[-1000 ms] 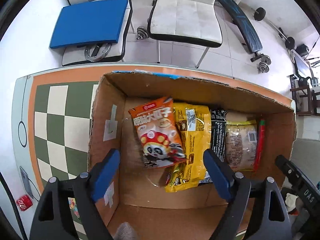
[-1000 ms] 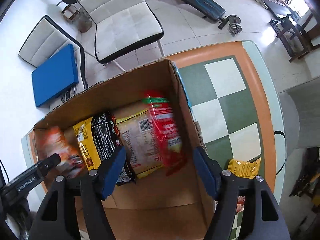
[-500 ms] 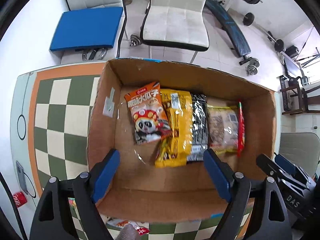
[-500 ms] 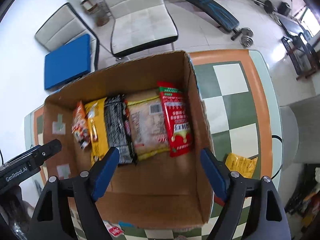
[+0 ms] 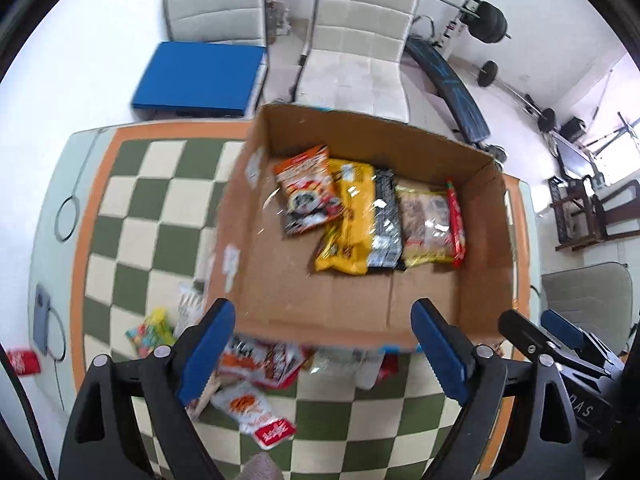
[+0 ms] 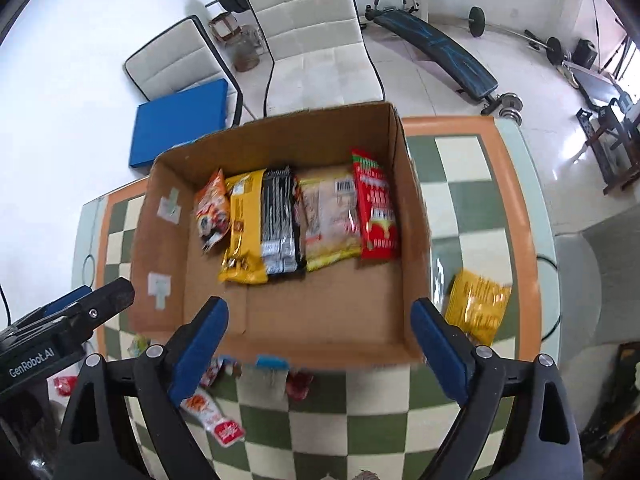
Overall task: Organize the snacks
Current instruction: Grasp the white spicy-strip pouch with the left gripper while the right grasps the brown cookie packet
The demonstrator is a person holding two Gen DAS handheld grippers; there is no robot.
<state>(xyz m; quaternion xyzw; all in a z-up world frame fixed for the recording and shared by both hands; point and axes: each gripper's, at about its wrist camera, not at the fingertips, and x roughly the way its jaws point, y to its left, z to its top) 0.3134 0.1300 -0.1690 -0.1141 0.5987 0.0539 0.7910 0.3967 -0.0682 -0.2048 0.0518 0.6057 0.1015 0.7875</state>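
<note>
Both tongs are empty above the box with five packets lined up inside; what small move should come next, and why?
Probably bring the right tongs down toward the yellow packet lying on the table just outside the box wall. Both right and left tongs stand open and hold nothing, and that packet lies alone and clear of the other loose snacks.

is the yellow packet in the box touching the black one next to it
Touching: the right wrist view shows the yellow packet and black packet edge to edge, no gap.

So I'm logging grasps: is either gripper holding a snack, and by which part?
Nothing held: left gripper and right gripper are open and empty above the box.
</note>
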